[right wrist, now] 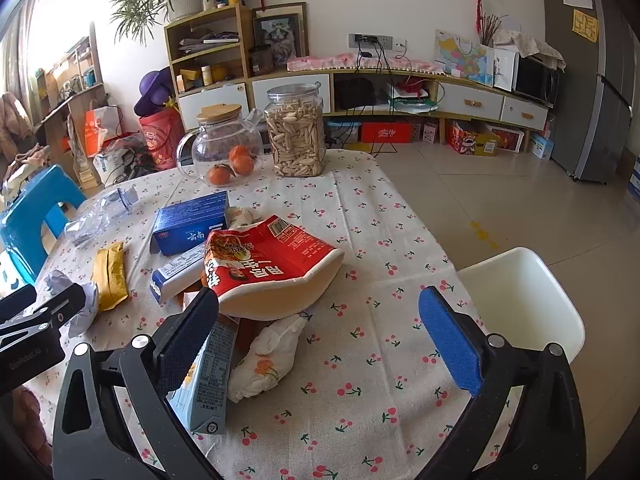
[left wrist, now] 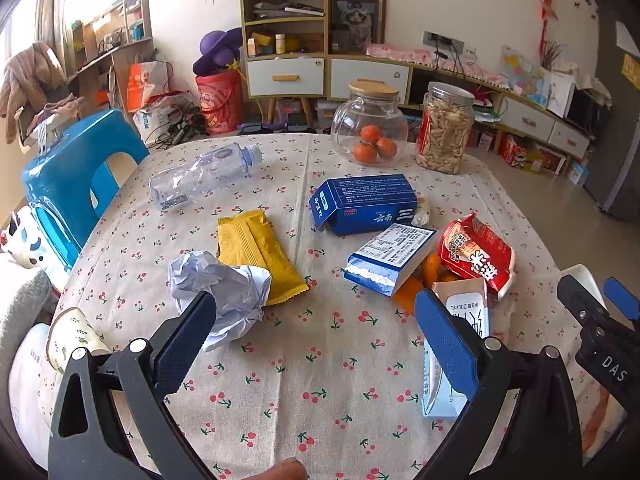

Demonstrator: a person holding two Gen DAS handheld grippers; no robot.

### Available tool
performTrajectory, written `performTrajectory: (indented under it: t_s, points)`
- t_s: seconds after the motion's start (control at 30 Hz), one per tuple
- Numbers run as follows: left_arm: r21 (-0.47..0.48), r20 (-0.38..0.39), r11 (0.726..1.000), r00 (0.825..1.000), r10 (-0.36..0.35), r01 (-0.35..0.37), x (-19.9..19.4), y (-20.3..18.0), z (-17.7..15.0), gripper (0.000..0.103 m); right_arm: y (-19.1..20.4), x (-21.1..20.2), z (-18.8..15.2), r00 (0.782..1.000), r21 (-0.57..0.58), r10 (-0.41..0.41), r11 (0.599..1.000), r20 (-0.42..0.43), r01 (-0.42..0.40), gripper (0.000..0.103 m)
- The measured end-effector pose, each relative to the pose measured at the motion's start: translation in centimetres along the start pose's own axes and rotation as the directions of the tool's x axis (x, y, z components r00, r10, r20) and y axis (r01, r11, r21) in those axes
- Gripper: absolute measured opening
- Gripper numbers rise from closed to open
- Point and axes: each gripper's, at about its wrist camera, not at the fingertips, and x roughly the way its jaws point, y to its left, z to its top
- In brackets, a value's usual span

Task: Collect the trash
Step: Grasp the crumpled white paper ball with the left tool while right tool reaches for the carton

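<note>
I am at the start of collecting trash: nothing is picked up yet, and every piece still lies on the cherry-print tablecloth (left wrist: 320, 360).

My left gripper (left wrist: 316, 344) hovers low over the near edge of the table, its jaws spread wide and empty. My right gripper (right wrist: 320, 340) does the same, jaws wide and holding nothing.

In the left view, the crumpled paper ball (left wrist: 224, 292) sits at 10 o'clock, just beside the left finger. The yellow wrapper (left wrist: 256, 252) lies at 11 o'clock, partly under the paper. The clear plastic bottle (left wrist: 204, 176) lies on its side, farther off at 11 o'clock. The large blue box (left wrist: 364, 202) is at 12 o'clock, with a smaller blue-and-white box (left wrist: 390, 258) at 1 o'clock. The red snack bag (left wrist: 476, 254) is at 2 o'clock, and the milk carton (left wrist: 460, 344) lies flat, touching or just behind the right finger. A paper cup (left wrist: 72, 338) is at 9 o'clock.

In the right view, a crumpled tissue (right wrist: 266, 358) lies at 11 o'clock, below the red bag. A white bin (right wrist: 524, 296) stands off the table at 2 o'clock.

I count one bottle, two boxes, one carton, one red bag, one yellow wrapper, one paper ball, one tissue and one cup. Orange peel peeks out under the pile; I cannot count it.

I judge the next move is to close on the nearest piece, then carry it to the bin.
</note>
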Motion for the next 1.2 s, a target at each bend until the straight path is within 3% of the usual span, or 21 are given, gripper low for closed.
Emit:
performTrajectory:
  t_s: [0.3,0.53,0.8,1.03,1.17,1.2]
  points:
    - [-0.014,-0.008,1.0,1.0,0.013,-0.013,0.1,0.5,0.3,0.097,0.4,0.7,-0.1,0.999,-0.008,-0.017,1.0,-0.033,0.016,0.096]
    - [-0.052,-0.043,0.996,0.996,0.076,-0.078,1.0,4.0,2.5,0.097,0.7,1.6,-0.2,0.996,-0.015,-0.021,1.0,-0.092,0.02,0.096]
    - [-0.278,-0.188,0.96,0.978,-0.094,0.039,3.2,10.6,4.3,0.097,0.4,2.3,-0.5,0.989,0.0,-0.002,1.0,-0.151,0.001,0.096]
    - [-0.284,-0.3,0.959,0.95,-0.088,-0.001,6.7,10.7,2.9,0.097,0.3,2.8,-0.7,0.982,0.005,0.014,1.0,-0.188,-0.013,0.096]
    - [-0.274,-0.32,0.961,0.945,-0.071,-0.02,7.9,10.7,2.0,0.096,0.0,3.3,-0.9,0.974,0.037,0.045,0.999,-0.223,-0.037,0.096]
    - [-0.269,-0.321,0.963,0.944,-0.076,-0.014,8.1,10.6,1.9,0.091,0.0,3.4,-0.9,0.972,0.041,0.048,0.998,-0.229,-0.039,0.096]
